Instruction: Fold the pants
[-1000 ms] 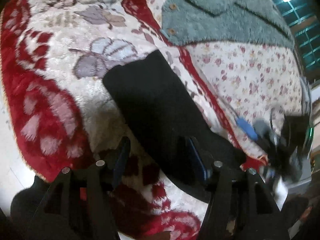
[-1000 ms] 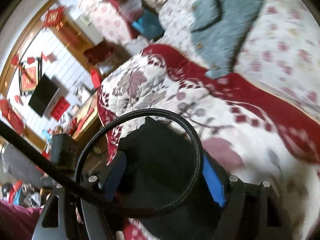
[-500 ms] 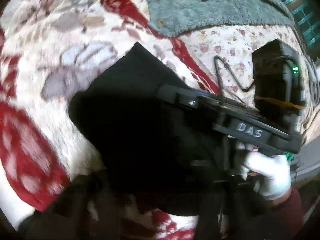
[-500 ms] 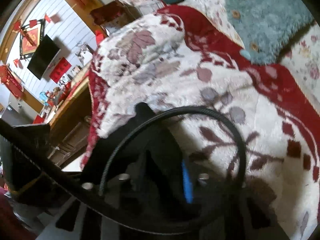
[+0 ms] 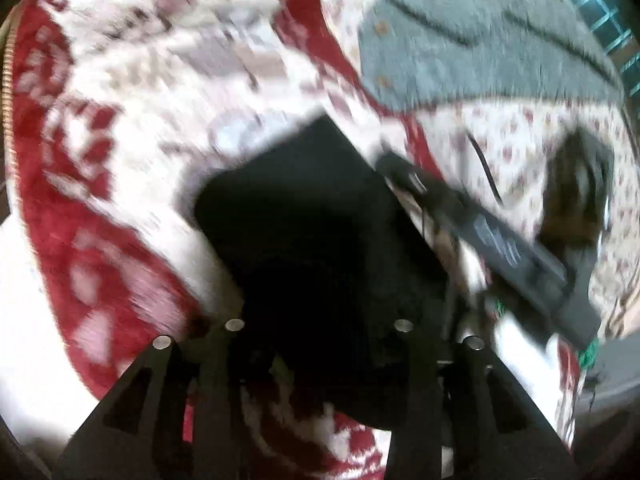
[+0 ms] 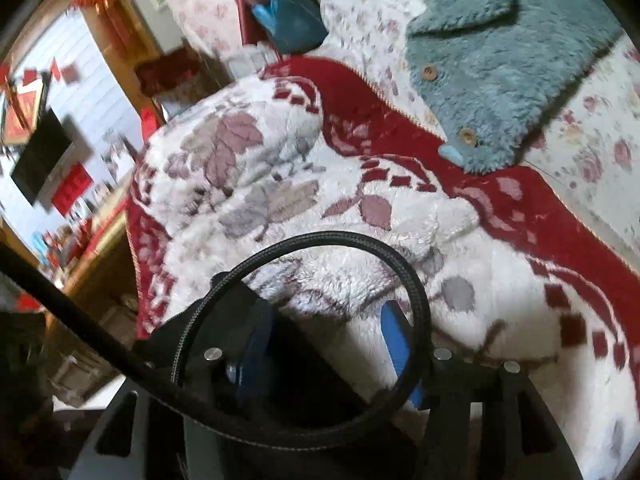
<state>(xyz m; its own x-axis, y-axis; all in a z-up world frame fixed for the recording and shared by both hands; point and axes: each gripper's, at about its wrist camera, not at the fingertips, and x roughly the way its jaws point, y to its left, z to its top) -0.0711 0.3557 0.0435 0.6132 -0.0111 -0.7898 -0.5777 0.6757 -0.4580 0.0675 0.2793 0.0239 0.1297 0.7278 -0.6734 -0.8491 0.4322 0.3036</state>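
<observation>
The black pants lie folded into a thick block on the red and white floral blanket. My left gripper hangs over the near end of the pants; its fingertips are lost against the black cloth, so its state is unclear. My right gripper shows at the right of the left wrist view, beside the pants. In the right wrist view my right gripper is open, blue pads apart, over the blanket with black cloth at its left finger.
A grey-green fleece jacket lies on the flowered sheet beyond the blanket. A black cable loops across the right wrist view. The bed's edge drops off at the left toward a room with wooden furniture.
My right gripper has opened and let go of the black cloth, and has drawn off to the right of the pants. The left wrist view has pulled back; the pants lie folded.
</observation>
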